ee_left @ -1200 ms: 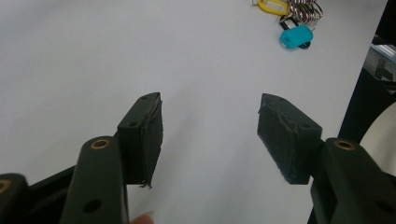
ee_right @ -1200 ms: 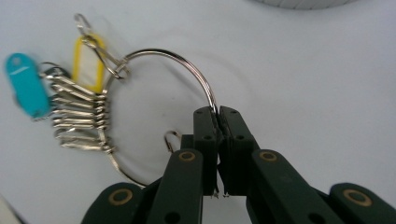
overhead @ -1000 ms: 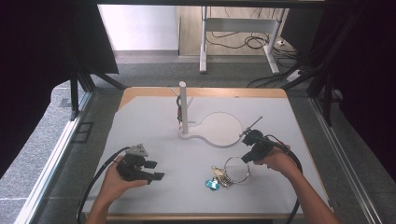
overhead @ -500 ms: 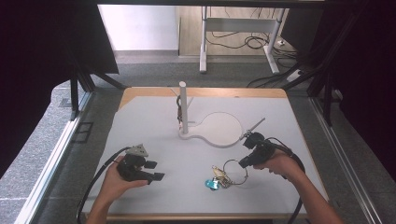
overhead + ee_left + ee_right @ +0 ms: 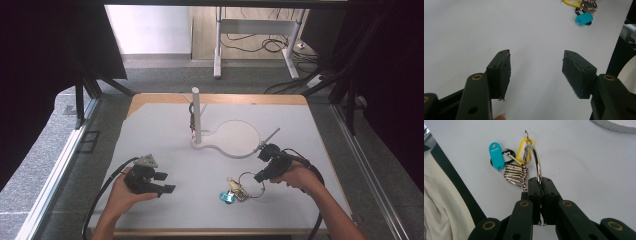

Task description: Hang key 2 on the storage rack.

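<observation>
White surface [image 5: 165, 130] on grey carpet; right claw [image 5: 540, 185] clamps the key ring [image 5: 537, 162], left claw [image 5: 536, 72] gapes, holding nothing.

I see a grey floor [image 5: 150, 75] around the white tabletop [image 5: 160, 125], black curtains [image 5: 45, 45] at both sides, and a desk [image 5: 255, 25] behind.

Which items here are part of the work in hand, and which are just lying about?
In the job: right gripper, shut on the metal ring; teal tag and yellow tag hanging from that ring; likely the white post stand.

Lying about: left gripper, open on nothing; floor cables.
</observation>
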A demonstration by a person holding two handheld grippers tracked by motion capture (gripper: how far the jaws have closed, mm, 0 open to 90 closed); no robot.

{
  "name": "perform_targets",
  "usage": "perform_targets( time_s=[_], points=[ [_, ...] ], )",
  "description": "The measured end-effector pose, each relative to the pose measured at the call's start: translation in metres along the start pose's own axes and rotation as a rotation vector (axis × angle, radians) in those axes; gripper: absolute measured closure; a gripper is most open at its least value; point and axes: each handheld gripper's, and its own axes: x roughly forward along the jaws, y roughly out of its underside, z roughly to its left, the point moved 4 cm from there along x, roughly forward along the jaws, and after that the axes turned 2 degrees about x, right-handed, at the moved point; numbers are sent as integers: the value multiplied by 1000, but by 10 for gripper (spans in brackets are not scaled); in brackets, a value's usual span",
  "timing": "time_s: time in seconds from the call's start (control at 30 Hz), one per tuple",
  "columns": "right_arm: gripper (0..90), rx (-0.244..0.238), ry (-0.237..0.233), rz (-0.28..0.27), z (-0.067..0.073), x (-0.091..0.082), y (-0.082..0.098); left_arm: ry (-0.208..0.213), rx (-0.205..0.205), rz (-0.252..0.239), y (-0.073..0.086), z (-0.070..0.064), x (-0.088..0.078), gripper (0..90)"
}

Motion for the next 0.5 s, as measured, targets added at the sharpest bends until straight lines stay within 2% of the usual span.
perform_targets(
  time_s=[0.03, 0.27, 0.4, 0.5],
  points=[
    [865, -1, -3, 1, 0, 0, 0, -1, 10, 9, 0, 1, -1, 405],
    [868, -5, -2, 19, 1, -1, -4, -2, 5, 2, 1, 1, -1, 407],
    [870, -8, -3, 6, 1, -8, -10, -2, -6, -4, 1, 1, -1, 406],
    [870, -7, 0, -3, 3, -17, -15, -1, 4, 6, 2, 2, -1, 406]
  ],
)
